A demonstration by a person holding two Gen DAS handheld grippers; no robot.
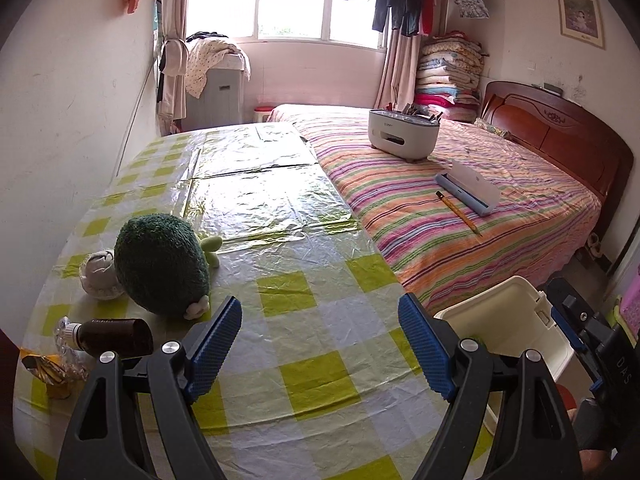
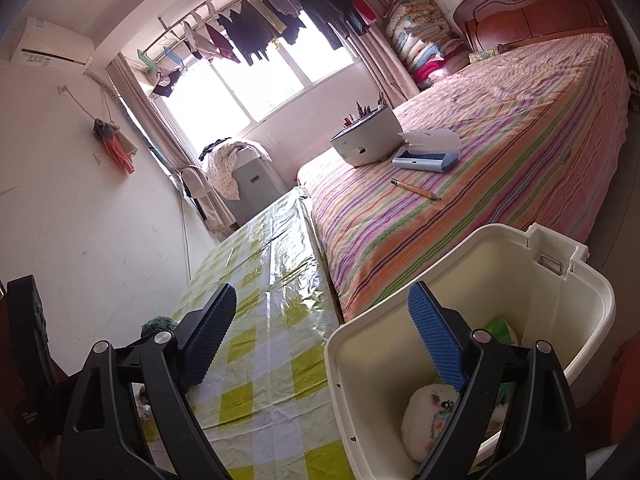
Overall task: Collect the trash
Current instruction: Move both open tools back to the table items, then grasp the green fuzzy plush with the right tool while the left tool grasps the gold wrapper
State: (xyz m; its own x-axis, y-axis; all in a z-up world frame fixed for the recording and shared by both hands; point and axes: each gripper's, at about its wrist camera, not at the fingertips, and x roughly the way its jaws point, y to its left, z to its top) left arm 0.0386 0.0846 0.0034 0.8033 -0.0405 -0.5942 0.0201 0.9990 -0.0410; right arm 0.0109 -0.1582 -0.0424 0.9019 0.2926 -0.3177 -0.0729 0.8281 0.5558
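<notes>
Left gripper (image 1: 320,344) spread, empty, hovers over table (image 1: 304,280). Right gripper (image 2: 324,334) spread, empty, one finger over bin (image 2: 592,320) mouth, likely for dropping.

Bin at table's right edge, holds white fuzzy ball (image 2: 430,420), green scrap (image 2: 498,326).

Table's left end: brown bottle (image 1: 114,338), wad (image 1: 100,276), gold wrapper (image 1: 48,372), avocado plush (image 1: 162,264), probably pending trash.

Left gripper (image 1: 320,344) jaws spread wide, right gripper (image 2: 324,332) likewise, both empty

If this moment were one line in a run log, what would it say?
left gripper: open, over checked table | right gripper: open, at cream plastic bin | brown glass bottle: on table
</notes>
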